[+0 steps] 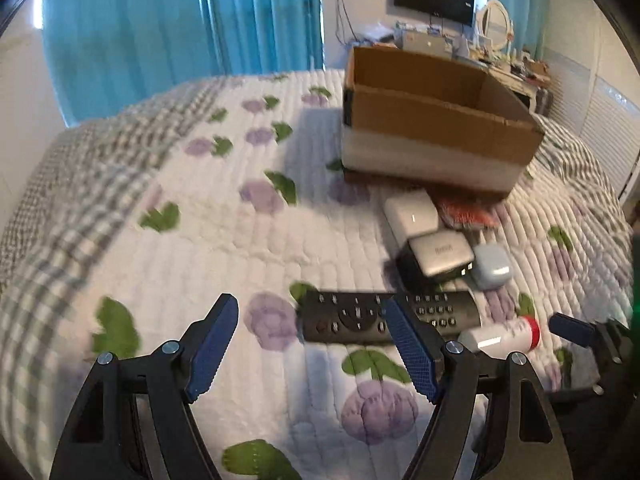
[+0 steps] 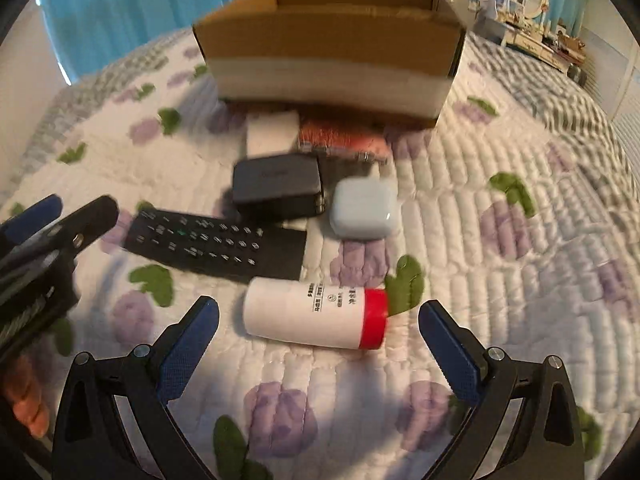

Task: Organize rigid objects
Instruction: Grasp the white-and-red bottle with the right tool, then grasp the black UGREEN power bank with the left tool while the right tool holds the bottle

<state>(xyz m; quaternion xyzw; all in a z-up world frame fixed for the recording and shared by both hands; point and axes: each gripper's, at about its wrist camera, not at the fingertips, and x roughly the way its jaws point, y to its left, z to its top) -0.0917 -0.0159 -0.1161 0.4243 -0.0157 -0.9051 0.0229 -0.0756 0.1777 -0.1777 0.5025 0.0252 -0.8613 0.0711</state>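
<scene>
Two claws: left claw [image 1: 308,346] and right claw [image 2: 318,342] both spread wide, holding nothing.
Bottle [image 2: 316,312]: on bed, well before box [image 2: 332,40], directly ahead of right claw, lengthwise across its gap.
Nearer: right.

Your box [image 2: 332,46] is hiding part of the orange packet [image 2: 340,136]; at nine o'clock, blur is smearing the left gripper [image 2: 44,216].

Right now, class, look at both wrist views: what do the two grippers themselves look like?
The left gripper and right gripper match: black angular frames with triangular cut-outs, silver round screws at the pivots, and blue textured pads with toothed edges on the fingers. No cables or markings show.
</scene>
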